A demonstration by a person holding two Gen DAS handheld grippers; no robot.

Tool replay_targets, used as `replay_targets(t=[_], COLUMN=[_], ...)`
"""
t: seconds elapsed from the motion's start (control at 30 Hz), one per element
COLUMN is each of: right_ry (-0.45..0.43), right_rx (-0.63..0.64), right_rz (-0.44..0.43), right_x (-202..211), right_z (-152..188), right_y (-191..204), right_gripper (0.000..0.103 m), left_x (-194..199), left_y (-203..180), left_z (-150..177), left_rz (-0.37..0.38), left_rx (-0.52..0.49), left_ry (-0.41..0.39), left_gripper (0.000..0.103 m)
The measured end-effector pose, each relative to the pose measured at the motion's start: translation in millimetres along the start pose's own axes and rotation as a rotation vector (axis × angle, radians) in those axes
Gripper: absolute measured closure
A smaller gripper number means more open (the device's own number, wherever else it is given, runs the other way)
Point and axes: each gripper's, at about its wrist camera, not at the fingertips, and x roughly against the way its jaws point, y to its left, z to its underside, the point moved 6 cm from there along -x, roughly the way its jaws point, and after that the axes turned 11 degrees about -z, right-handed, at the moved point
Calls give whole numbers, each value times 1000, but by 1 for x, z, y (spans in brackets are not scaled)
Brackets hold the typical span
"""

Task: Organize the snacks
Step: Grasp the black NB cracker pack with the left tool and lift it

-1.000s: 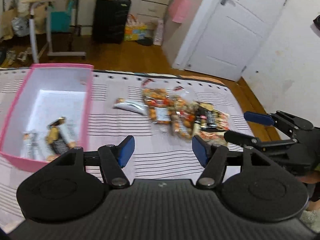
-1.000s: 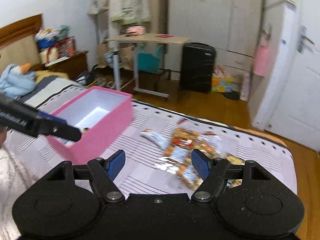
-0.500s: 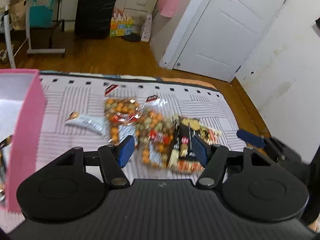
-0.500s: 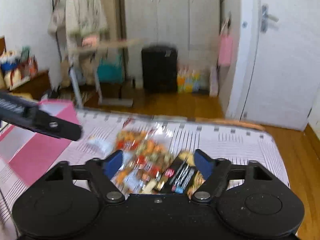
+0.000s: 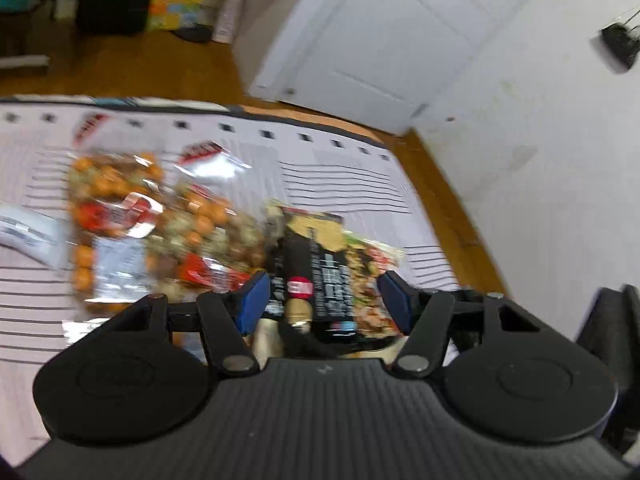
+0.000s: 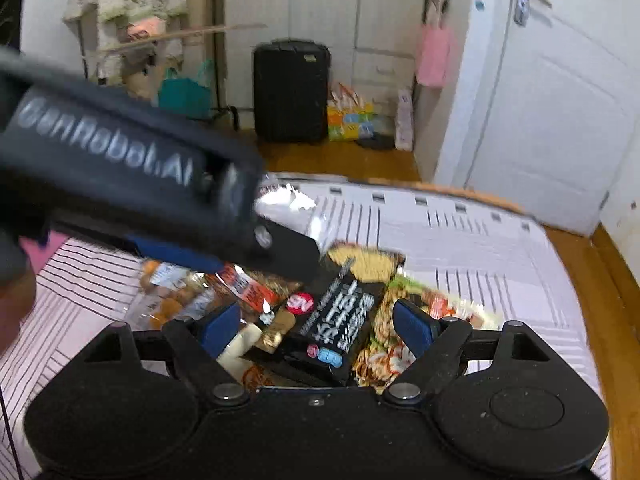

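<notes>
The snack packets (image 5: pixel 208 240) lie heaped on the striped bedspread (image 5: pixel 352 172), a black packet (image 6: pixel 340 320) on top at the pile's near edge. The left gripper (image 5: pixel 320 304) hangs over that black packet, its jaws closing with the packet between the pads but not yet pressed. The right gripper (image 6: pixel 316 326) stands wide and grips nothing, the same packet between its fingers. In the right wrist view, the left gripper's body crosses in front, hiding the pile's far left part. A black suitcase (image 6: pixel 291 92) and a white door (image 6: pixel 552 120) stand beyond the bed.
</notes>
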Motion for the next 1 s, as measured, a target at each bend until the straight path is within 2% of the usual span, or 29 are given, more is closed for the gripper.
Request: replay_targets(t=[0.07,0.13,0.23,0.33,0.43,0.57,0.77,0.83,1.0], right_ry=[14,24,11,-6,-12,6,14,17,29], right_rx=[7,33,10,1,9,38,86,82,69], right_rz=[-4,9,3,1,4,36,71,74,58], right_x=[-6,-11,-12,-11,-11,-12,-11,-9,-5], right_z=[2,3,4,5,7,9,5,5,3], right_y=[1,3,2,1,4,4,11,12,13], right_gripper=[16,16,16,16,17,25,31,34,37], left_x=[-9,-16,-27,-32,-35,-36,-36,-32,-25], left_y=[2,1,-2,-4,-7,-5,-3,-5,-8], left_z=[5,8,15,17,18,18,19,20,20], left_rz=[43,64,56,53,42,22,37,47,34], left_rx=[13,-12,-60,-94,-104,-88,-63,-63,-64], left_ry=[11,11,27,20,19,13,24,30,48], left_gripper=[44,50,59,63,63,60,59,53,53])
